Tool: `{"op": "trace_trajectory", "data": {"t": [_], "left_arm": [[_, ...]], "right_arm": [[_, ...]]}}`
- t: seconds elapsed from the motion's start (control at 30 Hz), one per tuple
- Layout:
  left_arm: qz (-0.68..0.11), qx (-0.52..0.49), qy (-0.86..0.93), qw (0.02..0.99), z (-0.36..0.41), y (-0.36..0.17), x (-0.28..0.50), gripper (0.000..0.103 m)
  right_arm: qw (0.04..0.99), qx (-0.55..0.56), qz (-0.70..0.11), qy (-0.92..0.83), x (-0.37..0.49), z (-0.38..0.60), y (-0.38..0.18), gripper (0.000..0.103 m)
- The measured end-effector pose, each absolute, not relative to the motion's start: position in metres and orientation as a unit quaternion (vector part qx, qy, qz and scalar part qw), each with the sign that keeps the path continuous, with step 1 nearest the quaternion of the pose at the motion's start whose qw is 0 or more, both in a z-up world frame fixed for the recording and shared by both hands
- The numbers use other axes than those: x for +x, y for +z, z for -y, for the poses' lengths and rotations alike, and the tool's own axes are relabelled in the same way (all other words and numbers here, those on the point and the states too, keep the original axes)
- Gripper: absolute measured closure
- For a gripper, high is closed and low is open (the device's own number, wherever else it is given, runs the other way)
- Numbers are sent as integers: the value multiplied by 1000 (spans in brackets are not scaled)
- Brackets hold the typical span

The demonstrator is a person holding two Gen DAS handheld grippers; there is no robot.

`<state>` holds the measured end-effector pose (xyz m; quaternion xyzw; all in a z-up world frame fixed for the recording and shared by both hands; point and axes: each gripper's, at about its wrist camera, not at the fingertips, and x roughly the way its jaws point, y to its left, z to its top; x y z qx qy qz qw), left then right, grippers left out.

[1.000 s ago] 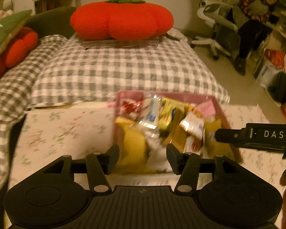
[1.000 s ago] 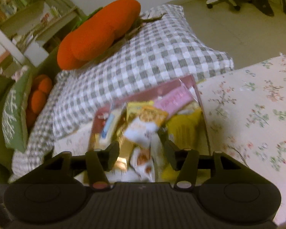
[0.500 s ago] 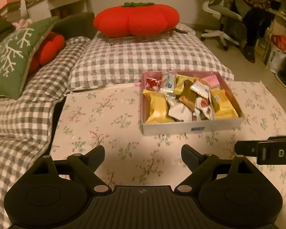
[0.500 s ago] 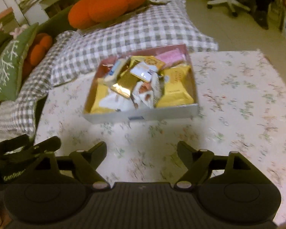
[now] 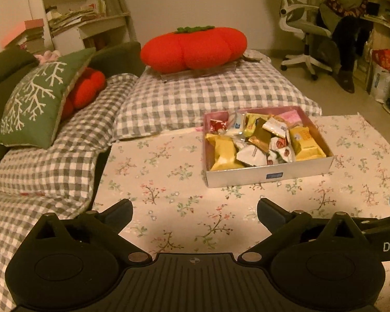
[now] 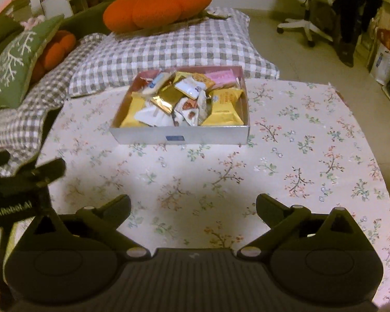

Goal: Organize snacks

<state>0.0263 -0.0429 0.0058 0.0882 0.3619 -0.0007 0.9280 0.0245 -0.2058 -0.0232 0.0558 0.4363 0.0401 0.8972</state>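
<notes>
1. The box of snacks [image 5: 269,175] sits on the floral-clothed worktop [image 5: 169,182], its far end up against the checked cushion [image 5: 215,96], and it is heaped with wrapped packets: yellow bags, a gold one, white ones, a pink one at the back.
2. From the left tongs [image 5: 194,214] the box lies ahead and off to the right, well apart from the tips, with bare cloth in between.
3. From the right tongs [image 6: 193,208] the same box [image 6: 180,134] lies ahead and a little to the left, again well clear of the fingers.
4. Left tongs: jaws have just been opening and now stand spread wide, nothing between them, nothing touched; only the cloth shows in the gap.
5. Right tongs: the same, jaws just opened out wide, gripping nothing.
6. The two tools sit side by side: the right one shows at the right edge of the left view, the left one at the left edge of the right view.
7. A big red tomato-shaped cushion [image 5: 193,48] rests on the checked cushion beyond the box.
</notes>
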Motion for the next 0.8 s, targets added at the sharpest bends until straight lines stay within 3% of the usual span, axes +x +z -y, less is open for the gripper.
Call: {"op": "trace_trajectory", "data": {"t": [0.8], "left_arm": [[-395,59,-35,916,47,-8,31,0]], "right_arm": [[904,43,-424,38,17,204,-17,1]]}}
